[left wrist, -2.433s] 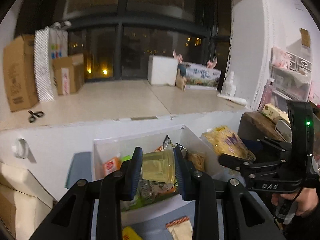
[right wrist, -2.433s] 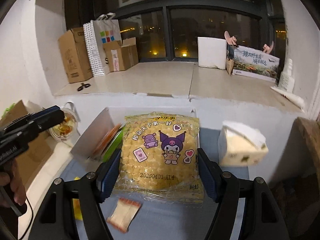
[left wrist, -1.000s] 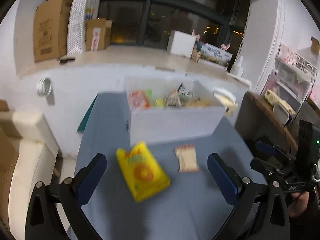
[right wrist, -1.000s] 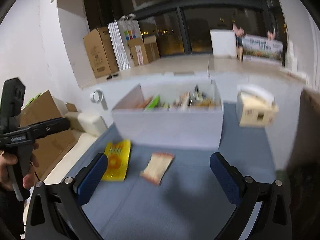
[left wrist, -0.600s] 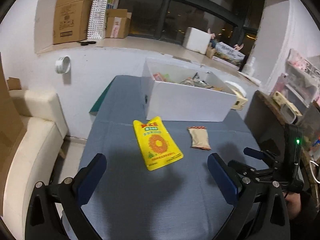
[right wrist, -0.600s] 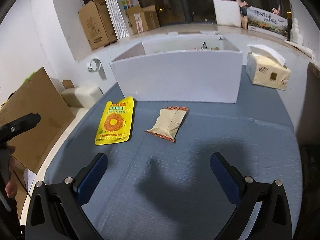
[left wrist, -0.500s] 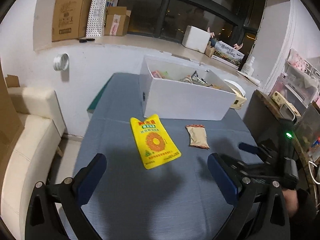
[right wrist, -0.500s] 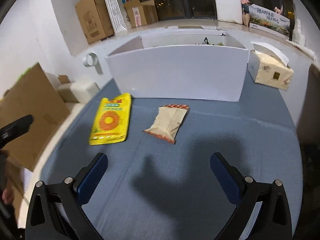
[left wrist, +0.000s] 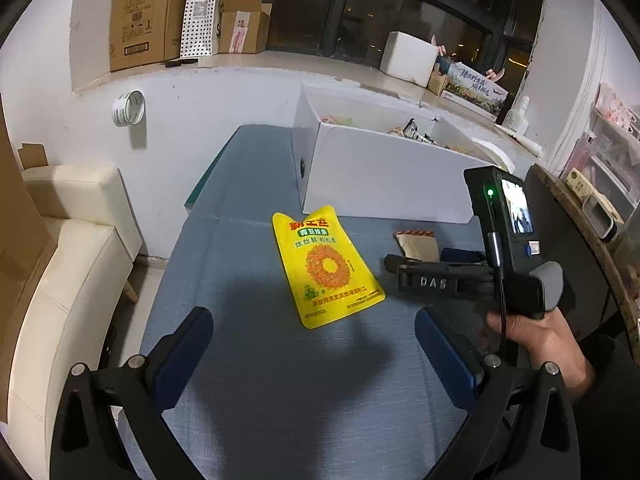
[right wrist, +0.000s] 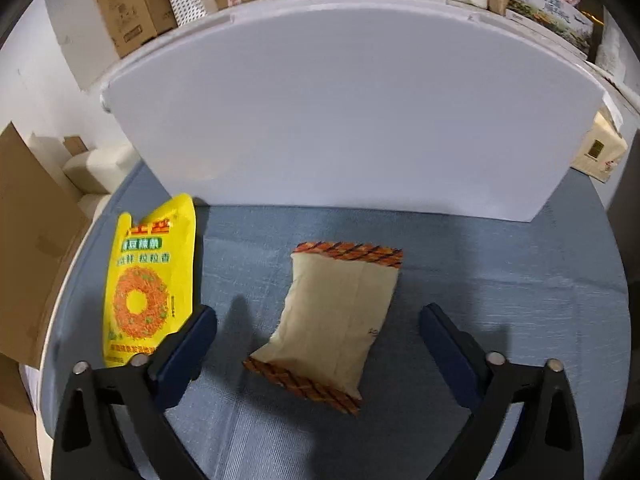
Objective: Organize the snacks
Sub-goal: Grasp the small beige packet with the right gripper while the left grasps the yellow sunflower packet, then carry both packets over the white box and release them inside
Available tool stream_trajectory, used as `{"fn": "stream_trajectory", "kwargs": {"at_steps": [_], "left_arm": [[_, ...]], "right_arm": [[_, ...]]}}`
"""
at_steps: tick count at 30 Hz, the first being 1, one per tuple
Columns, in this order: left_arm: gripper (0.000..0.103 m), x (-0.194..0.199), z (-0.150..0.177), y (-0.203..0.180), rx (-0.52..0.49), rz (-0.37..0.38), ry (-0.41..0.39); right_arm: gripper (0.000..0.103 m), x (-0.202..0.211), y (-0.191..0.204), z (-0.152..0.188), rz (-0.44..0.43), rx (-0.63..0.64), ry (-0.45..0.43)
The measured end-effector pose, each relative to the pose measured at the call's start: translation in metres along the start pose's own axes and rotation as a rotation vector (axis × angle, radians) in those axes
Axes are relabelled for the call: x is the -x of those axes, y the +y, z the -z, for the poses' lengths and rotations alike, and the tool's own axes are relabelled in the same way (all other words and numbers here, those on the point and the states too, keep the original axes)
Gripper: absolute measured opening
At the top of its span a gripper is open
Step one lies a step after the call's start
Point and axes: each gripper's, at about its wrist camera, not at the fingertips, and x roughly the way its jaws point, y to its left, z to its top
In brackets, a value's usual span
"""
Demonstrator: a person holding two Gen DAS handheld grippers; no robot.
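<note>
Both grippers have dropped in closer since half a second ago — the right gripper (right wrist: pixel 318 328) now sits low over the tan snack packet (right wrist: pixel 332 320), fingers wide apart on either side of it, not touching. That packet lies flat on the blue surface (right wrist: pixel 500 280), just in front of the white box (right wrist: pixel 340 120). Left gripper (left wrist: pixel 312 334) hangs over the surface's near edge, fingers spread and holding nothing, with the yellow snack pouch (left wrist: pixel 326 266) lying ahead of it — near the box wall.
</note>
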Motion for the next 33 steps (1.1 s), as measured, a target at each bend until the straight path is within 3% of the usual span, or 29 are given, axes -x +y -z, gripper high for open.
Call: {"fn": "stream_trajectory", "kwargs": {"at_steps": [3, 4, 8, 14, 21, 28, 30, 33], "left_arm": [[0.103, -0.007, 0.000, 0.000, 0.008, -0.021, 0.013], [0.103, -0.011, -0.001, 0.000, 0.011, -0.025, 0.022], [0.103, -0.026, -0.005, -0.003, 0.020, -0.014, 0.049], [0.103, -0.068, -0.020, -0.017, 0.010, -0.034, 0.106], [0.103, -0.127, -0.046, -0.028, 0.086, -0.133, 0.138], [0.102, -0.169, -0.062, -0.031, 0.185, -0.282, 0.138], [0.098, -0.175, -0.062, -0.032, 0.190, -0.298, 0.142], [0.081, -0.173, -0.060, -0.041, 0.111, -0.310, 0.124]], "right_arm": [[0.065, 0.005, 0.003, 0.003, 0.015, 0.040, -0.017], [0.048, 0.007, 0.001, 0.003, 0.007, 0.038, -0.016], [0.047, 0.015, -0.005, 0.013, -0.030, 0.058, -0.016], [0.047, 0.072, -0.028, 0.040, -0.107, 0.036, -0.125], [0.047, 0.132, -0.056, 0.060, -0.065, -0.008, -0.248], [0.047, 0.129, -0.055, 0.060, -0.055, 0.004, -0.254], [0.047, 0.127, -0.058, 0.062, -0.061, -0.004, -0.251], [0.047, 0.125, -0.060, 0.066, -0.068, -0.008, -0.250]]}}
